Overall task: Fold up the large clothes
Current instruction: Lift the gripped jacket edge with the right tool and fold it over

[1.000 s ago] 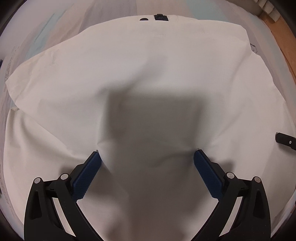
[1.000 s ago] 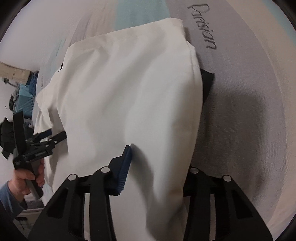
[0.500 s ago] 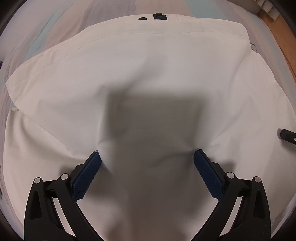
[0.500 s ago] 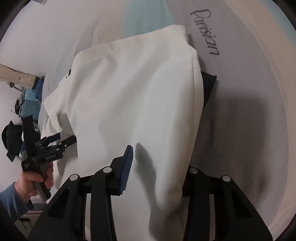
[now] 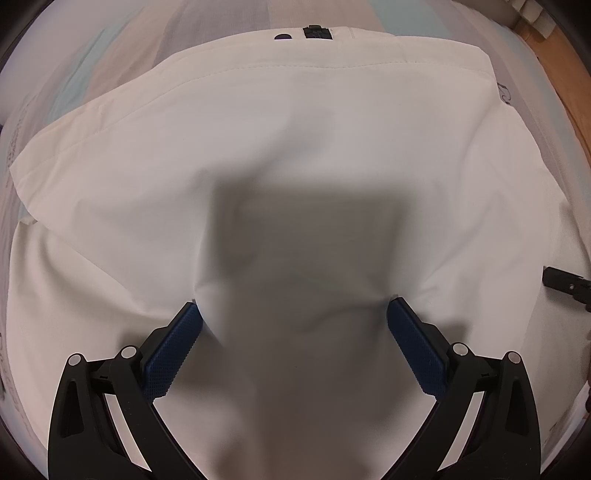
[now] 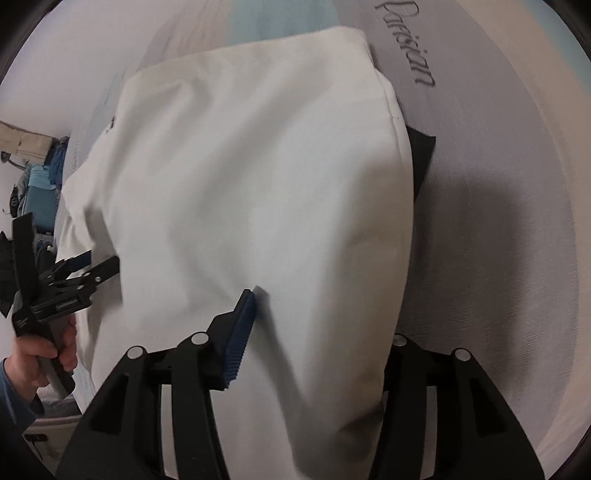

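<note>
A large white garment (image 5: 295, 147) lies spread on a striped bedsheet (image 6: 498, 221), with a black label (image 5: 317, 32) at its far hem. My left gripper (image 5: 295, 306) stands wide open, pointing down, both blue pads resting on the cloth. It also shows at the left of the right wrist view, where a hand (image 6: 33, 354) holds the left gripper (image 6: 92, 267). My right gripper (image 6: 321, 299) sits at the garment's (image 6: 258, 184) right edge and its jaws are opening. A fold of cloth lies between them and hides the right finger. The left pad (image 6: 242, 325) stands clear of the cloth.
A dark piece of fabric (image 6: 421, 155) pokes out from under the garment's right edge. The sheet carries printed lettering (image 6: 413, 55). Clothes and bags (image 6: 40, 184) sit off the bed at the far left. Wooden floor (image 5: 554, 74) shows beyond the bed's right side.
The right gripper's left pad has drawn slightly away from the fold of cloth, and its view has shifted a little. The left gripper has stayed where it was.
</note>
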Motion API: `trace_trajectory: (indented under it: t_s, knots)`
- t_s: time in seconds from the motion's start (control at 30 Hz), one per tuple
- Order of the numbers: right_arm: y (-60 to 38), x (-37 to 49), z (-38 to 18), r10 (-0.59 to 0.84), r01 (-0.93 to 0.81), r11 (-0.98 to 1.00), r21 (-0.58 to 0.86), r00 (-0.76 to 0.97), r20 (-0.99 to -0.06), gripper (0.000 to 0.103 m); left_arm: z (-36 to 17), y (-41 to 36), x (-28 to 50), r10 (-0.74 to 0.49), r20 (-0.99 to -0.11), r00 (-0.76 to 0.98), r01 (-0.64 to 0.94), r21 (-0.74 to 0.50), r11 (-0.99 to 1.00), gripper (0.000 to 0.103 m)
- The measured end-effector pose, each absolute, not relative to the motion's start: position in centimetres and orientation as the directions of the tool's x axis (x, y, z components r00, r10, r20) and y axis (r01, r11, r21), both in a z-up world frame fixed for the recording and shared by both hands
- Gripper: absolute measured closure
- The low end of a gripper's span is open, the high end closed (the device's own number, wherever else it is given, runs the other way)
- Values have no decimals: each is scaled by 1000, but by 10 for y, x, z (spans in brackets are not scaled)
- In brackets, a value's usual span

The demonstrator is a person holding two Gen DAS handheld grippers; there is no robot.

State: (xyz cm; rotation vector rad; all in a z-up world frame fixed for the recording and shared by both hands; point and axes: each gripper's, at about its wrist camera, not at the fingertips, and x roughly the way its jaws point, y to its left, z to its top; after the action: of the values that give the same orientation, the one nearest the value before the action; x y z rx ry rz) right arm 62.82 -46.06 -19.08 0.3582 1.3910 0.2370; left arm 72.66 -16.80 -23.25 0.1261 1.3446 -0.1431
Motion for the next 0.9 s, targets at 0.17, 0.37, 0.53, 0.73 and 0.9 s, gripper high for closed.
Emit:
trace_trajectory:
  t_s: [0.17,0.37,0.53,0.73,0.9]
  knots:
    - [-445,628,-180,342,-5,938,346,161,-926,88,-233,-167,726,-32,-975,222,177,8,984,5]
    - [-444,628,-167,300,4,953,303,140,-944,93,-234,-165,729,-32,-975,221,174,7,985,5]
    - [-426,626,-150,180,-26,984,178,134,-974,95,-231,-163,729,-38,-974,224,176,2,984,5]
    - [-419,624,-138,140,-35,990,136,148,-979,96,-229,-160,725,-39,-974,225,174,1,985,5]
    - [-415,622,-130,142,-36,990,138,158,-977,96,-227,-160,722,-34,-974,225,179,7,984,5]
